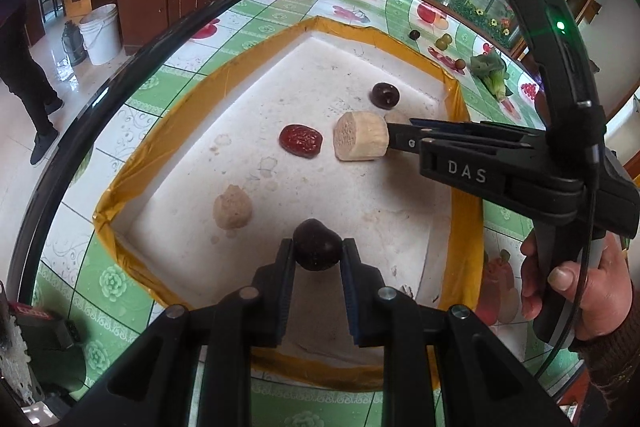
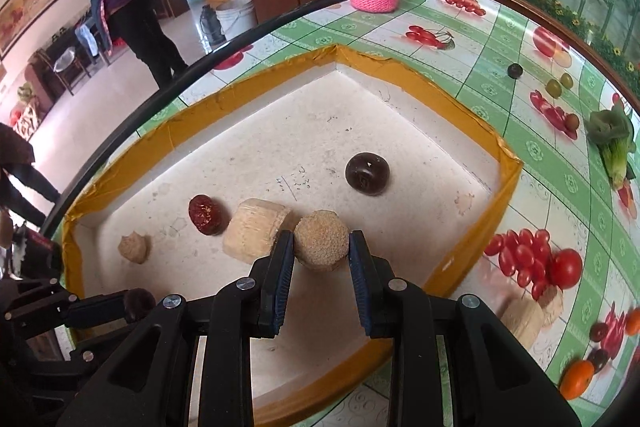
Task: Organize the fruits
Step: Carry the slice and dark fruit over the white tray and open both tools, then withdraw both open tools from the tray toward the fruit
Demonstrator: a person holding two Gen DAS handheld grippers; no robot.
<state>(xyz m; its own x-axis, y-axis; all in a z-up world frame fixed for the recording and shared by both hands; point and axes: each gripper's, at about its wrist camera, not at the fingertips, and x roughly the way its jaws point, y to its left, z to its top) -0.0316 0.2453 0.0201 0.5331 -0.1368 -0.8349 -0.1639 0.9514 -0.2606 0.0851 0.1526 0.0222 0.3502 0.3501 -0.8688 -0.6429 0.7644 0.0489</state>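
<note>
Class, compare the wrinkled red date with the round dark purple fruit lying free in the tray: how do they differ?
The wrinkled red date is oval and deeply creased; the round dark purple fruit is smooth and glossy. The date sits close beside the pale cut cylinder; the dark fruit lies apart. Both rest loose in the yellow-rimmed white tray.

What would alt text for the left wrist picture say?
The left gripper clamps a dark round fruit over a white tray with yellow taped rim. The right gripper reaches in beside a pale cylinder chunk and a red date.
</note>
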